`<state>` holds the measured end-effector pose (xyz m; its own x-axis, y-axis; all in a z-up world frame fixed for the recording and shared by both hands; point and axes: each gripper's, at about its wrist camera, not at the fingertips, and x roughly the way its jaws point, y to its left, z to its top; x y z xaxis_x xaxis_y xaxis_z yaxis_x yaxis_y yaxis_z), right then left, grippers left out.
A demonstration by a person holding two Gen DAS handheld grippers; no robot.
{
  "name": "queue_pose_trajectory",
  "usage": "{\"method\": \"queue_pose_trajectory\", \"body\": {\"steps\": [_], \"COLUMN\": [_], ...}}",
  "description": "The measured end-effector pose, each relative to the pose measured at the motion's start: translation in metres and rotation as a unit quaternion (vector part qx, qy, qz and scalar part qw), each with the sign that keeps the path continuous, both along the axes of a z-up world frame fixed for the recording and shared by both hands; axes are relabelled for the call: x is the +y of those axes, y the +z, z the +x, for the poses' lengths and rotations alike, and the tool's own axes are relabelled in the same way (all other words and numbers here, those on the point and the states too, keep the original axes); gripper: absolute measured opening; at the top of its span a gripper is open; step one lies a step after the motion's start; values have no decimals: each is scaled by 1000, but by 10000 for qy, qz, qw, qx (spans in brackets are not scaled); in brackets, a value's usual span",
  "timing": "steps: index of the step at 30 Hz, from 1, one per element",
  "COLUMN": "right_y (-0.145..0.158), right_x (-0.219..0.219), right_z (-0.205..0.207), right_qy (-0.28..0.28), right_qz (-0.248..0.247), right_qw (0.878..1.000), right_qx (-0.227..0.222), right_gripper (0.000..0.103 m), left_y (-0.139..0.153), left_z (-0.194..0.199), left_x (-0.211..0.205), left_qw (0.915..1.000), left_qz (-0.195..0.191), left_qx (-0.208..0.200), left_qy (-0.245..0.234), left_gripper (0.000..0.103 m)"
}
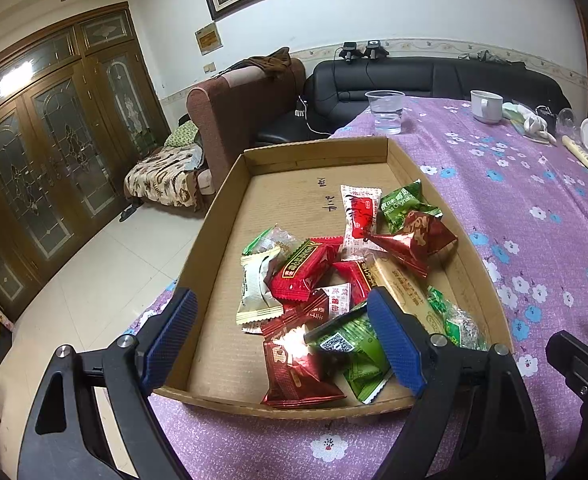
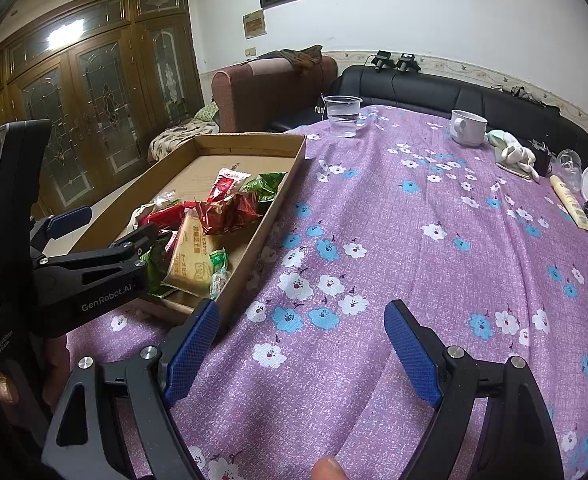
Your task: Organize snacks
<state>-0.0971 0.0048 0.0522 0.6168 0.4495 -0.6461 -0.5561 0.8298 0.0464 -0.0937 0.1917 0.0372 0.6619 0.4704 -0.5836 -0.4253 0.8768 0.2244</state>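
A shallow cardboard tray (image 1: pixel 318 152) sits at the left edge of the desk (image 2: pixel 374 208), which is covered by a purple cloth with white and blue flowers. The snacks lie heaped in the tray's near right part, its far left floor bare: a cream packet (image 1: pixel 257 286), a red packet (image 1: pixel 302 271), a dark red foil packet (image 1: pixel 294 372) nearest the front wall, a green packet (image 1: pixel 358 356) beside it, a tan biscuit bar (image 1: pixel 404 292), a white-and-red sachet (image 1: pixel 360 216), a red pyramid-shaped pouch (image 1: pixel 418 242) and a green pea packet (image 1: pixel 404 204) furthest back.

The left hand-held gripper (image 1: pixel 285 340) hangs over the tray's near end, its blue pads apart, nothing between them pressed. The right hand-held gripper (image 2: pixel 306 350) hovers over bare cloth just right of the tray, jaws likewise wide apart and empty; a fingertip (image 2: pixel 328 470) shows at the bottom edge.

Far across the desk stand a clear plastic cup (image 2: pixel 342 115) of water and, to its right, a white mug (image 2: pixel 468 127).
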Motion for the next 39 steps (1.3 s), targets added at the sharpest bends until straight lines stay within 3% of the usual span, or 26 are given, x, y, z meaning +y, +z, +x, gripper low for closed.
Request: {"method": "queue_pose_trajectory", "body": {"steps": [31,39], "right_y": [0,2], "right_x": [1,-3], "right_z": [0,2], "right_qy": [-2,-72], "right_qz": [1,65], "right_qw": [10000,10000], "right_qx": [-25,0], "right_gripper": [86,86], "left_y": [3,11], "left_z": [-3,-10], "left_x": [-4,-2], "left_qw": [9996,9999], "left_qz": [274,93], "left_qx": [-28,-87], "left_qy": [114,-39], "left_gripper": [88,88]}}
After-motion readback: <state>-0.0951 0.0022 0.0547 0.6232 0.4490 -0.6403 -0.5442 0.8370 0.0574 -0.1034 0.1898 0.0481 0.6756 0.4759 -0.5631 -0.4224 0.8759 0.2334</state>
